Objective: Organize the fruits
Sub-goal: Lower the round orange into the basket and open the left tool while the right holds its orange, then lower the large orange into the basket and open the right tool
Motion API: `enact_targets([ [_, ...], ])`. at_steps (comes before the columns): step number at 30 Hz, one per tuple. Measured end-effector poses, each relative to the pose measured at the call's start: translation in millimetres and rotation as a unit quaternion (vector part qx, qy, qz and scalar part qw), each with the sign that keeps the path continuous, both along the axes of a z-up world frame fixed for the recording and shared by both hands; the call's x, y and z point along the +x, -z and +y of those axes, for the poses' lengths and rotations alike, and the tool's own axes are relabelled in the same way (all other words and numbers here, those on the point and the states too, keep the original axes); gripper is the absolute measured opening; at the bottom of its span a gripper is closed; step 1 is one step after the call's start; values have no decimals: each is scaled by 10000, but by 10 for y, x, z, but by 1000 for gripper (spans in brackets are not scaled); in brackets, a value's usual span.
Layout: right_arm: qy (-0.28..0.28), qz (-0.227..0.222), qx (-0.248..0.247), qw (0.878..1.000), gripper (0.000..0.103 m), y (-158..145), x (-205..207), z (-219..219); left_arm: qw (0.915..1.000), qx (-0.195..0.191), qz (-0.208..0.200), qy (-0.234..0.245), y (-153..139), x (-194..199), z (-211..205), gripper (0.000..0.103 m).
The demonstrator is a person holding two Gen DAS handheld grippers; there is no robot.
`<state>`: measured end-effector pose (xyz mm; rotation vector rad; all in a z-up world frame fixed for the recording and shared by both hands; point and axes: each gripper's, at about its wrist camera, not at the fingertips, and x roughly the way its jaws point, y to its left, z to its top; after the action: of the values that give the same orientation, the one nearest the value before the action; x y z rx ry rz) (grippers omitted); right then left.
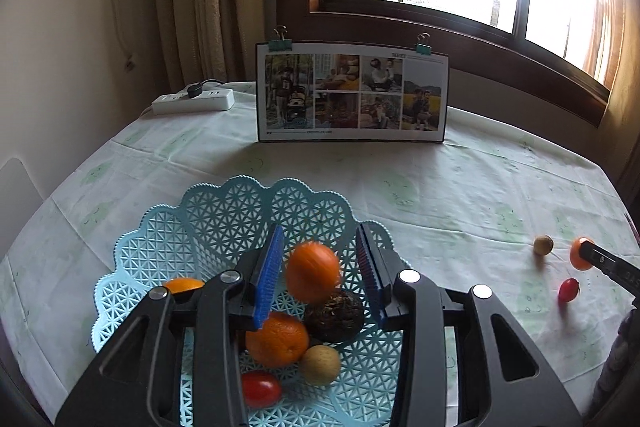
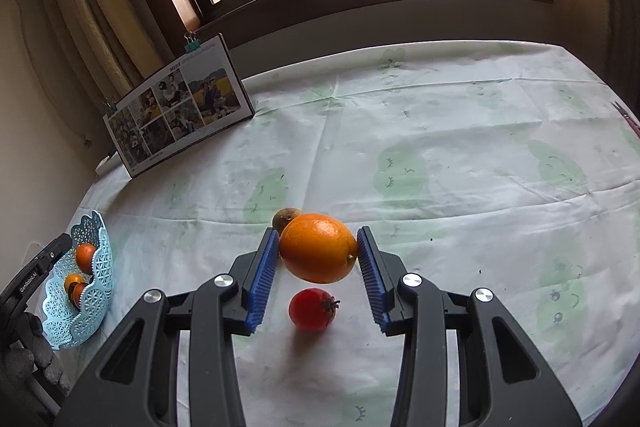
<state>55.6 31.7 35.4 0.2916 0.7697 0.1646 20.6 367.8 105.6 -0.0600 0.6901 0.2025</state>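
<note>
In the left wrist view my left gripper (image 1: 319, 267) is open above the pale blue lattice basket (image 1: 224, 211). A blurred orange (image 1: 313, 271) hangs loose between the fingers, touching neither pad. Below it in the basket lie another orange (image 1: 277, 339), a dark round fruit (image 1: 334, 315), a tan fruit (image 1: 320, 365), a red tomato (image 1: 261, 389) and a half-hidden orange (image 1: 183, 285). My right gripper (image 2: 317, 247) is open and straddles an orange (image 2: 318, 247) on the table, pads close at both sides. A red tomato (image 2: 312, 309) lies nearer the camera than the orange, a brownish fruit (image 2: 286, 218) beyond it.
A photo board (image 1: 354, 91) stands at the back of the table, with a white power strip (image 1: 194, 101) to its left. The light patterned tablecloth (image 2: 440, 155) runs to the window wall. The basket (image 2: 78, 287) sits far left in the right wrist view.
</note>
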Motion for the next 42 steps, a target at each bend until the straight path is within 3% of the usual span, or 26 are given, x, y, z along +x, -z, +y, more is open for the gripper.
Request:
enact_targets([
  [2, -21, -9, -1, 10000, 41, 1, -4, 10, 9999, -24, -85, -94, -34, -39, 41, 68],
  [10, -372, -167, 39, 9992, 41, -135, -111, 218, 9983, 16, -415, -397, -219, -262, 276, 77],
  [19, -1220, -359, 210, 9917, 41, -391, -338, 847, 9969, -64, -563, -540, -284, -468, 503, 84],
  [21, -1454, -316, 300, 9884, 41, -425, -365, 1017, 9969, -117, -563, -545, -273, -522, 541, 90],
  [32, -2466, -219, 335, 9683, 41, -499, -580, 1974, 9942, -262, -623, -842, -213, -796, 870, 90],
  [40, -2745, -161, 164, 9613, 42, -430, -668, 2348, 9926, -321, -649, -974, -197, -886, 1056, 91],
  [42, -2737, -168, 195, 9615, 42, -427, -669, 2356, 9921, -356, -653, -1012, -194, -899, 1087, 95],
])
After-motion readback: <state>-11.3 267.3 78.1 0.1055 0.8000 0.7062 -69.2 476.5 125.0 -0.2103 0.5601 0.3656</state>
